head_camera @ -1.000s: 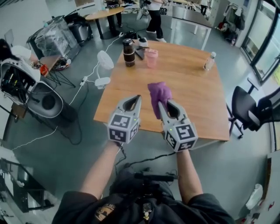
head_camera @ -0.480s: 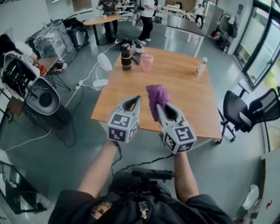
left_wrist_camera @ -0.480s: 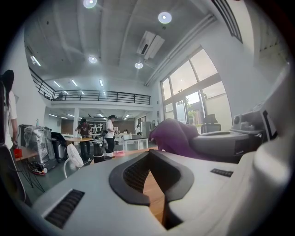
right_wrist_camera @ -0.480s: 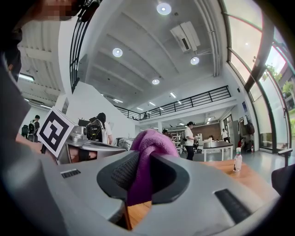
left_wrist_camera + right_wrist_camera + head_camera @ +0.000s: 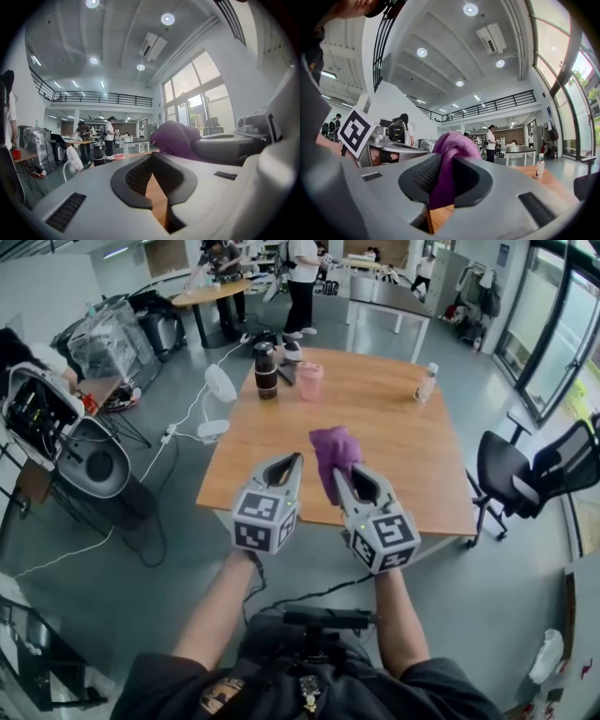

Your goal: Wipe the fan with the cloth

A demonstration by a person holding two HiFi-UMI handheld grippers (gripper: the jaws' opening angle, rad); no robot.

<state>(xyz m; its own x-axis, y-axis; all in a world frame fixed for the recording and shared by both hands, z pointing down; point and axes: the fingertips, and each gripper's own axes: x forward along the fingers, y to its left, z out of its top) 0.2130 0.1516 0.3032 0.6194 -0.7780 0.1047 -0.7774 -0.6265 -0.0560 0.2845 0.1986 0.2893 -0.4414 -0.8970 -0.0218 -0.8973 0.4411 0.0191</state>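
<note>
A purple cloth (image 5: 333, 448) hangs bunched from my right gripper (image 5: 338, 473), which is shut on it above the near edge of the wooden table (image 5: 394, 437). In the right gripper view the cloth (image 5: 452, 140) bulges up out of the right gripper (image 5: 443, 161). My left gripper (image 5: 293, 458) is shut on nothing, close beside the right one. In the left gripper view the left gripper (image 5: 152, 155) shows closed pads, with the cloth (image 5: 176, 138) to its right. The small white fan (image 5: 223, 382) stands off the table's far left side, well ahead of both grippers, and appears as the fan (image 5: 73, 158) at left.
A dark tumbler (image 5: 265, 369), a pink cup (image 5: 309, 381) and a water bottle (image 5: 426, 383) stand at the table's far side. A black office chair (image 5: 525, 479) is at the right and a white machine (image 5: 66, 437) at the left. People stand at the far tables.
Both grippers have edged slightly forward together, with the cloth still gripped in the right one. The head view has tipped up, showing more of the far room.
</note>
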